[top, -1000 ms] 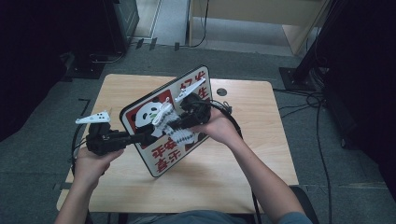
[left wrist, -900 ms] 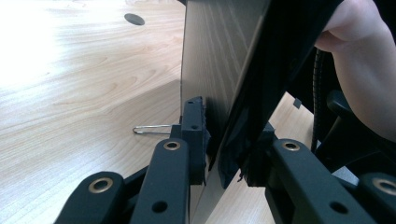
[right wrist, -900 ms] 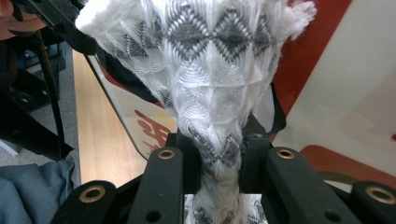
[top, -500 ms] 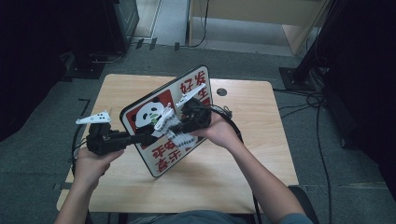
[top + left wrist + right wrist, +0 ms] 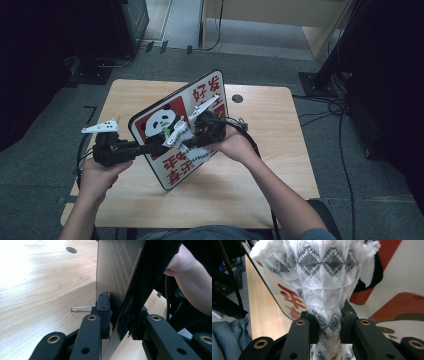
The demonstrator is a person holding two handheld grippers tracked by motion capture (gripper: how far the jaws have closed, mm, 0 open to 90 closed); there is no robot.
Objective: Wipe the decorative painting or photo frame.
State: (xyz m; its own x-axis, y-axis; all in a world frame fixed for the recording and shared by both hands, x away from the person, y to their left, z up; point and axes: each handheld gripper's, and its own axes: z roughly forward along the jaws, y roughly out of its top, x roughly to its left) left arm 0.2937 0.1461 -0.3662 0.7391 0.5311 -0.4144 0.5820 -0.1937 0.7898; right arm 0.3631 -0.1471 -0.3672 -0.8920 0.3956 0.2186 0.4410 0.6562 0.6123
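The left gripper (image 5: 113,320) is pinching the edge of the panda board (image 5: 172,127), holding it tilted up off the table (image 5: 260,165). The right gripper (image 5: 329,322) is squeezing a white-and-grey cloth (image 5: 324,277) between its jaws, and the cloth is pressing against the board's printed face.

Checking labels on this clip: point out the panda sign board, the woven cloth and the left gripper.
panda sign board (image 5: 159,120): high view, on the panda's face.
woven cloth (image 5: 324,280): right gripper view, on its diamond-patterned middle.
left gripper (image 5: 113,322): left gripper view, between the jaw tips clamping the board's edge.
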